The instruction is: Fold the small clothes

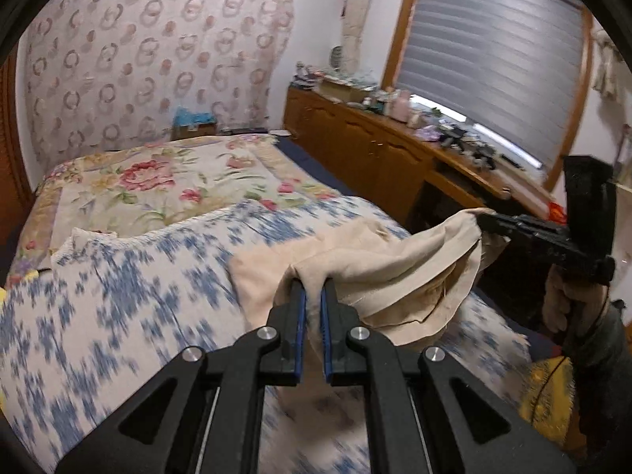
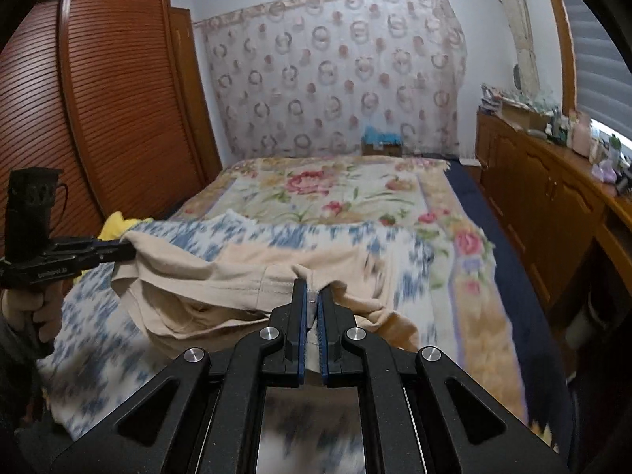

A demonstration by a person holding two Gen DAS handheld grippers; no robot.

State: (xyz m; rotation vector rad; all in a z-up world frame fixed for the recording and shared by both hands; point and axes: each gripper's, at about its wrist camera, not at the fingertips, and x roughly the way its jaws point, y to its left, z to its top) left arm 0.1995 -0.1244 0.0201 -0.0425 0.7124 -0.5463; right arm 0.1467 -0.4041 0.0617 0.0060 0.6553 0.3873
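Left gripper (image 1: pixel 312 288) clamped on beige garment (image 1: pixel 379 260); right gripper (image 2: pixel 312 292) pinching its stitched waistband edge. Garment is stretched between them, lifted and sagging, rumpled, over the blue-white blanket (image 1: pixel 118 284) near the bed's (image 2: pixel 466 181) front edge.

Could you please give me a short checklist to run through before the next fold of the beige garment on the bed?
1. Left gripper shut on the beige garment: ok, cloth is pinched between its fingers.
2. Right gripper shut on the garment's edge: ok.
3. Edge between the two grippers pulled straight: not ok, it sags and bunches.
4. Far part of the garment resting on the blue-patterned blanket: ok.
5. Garment lying flat, free of wrinkles: cannot tell, the pictures are blurred by motion.
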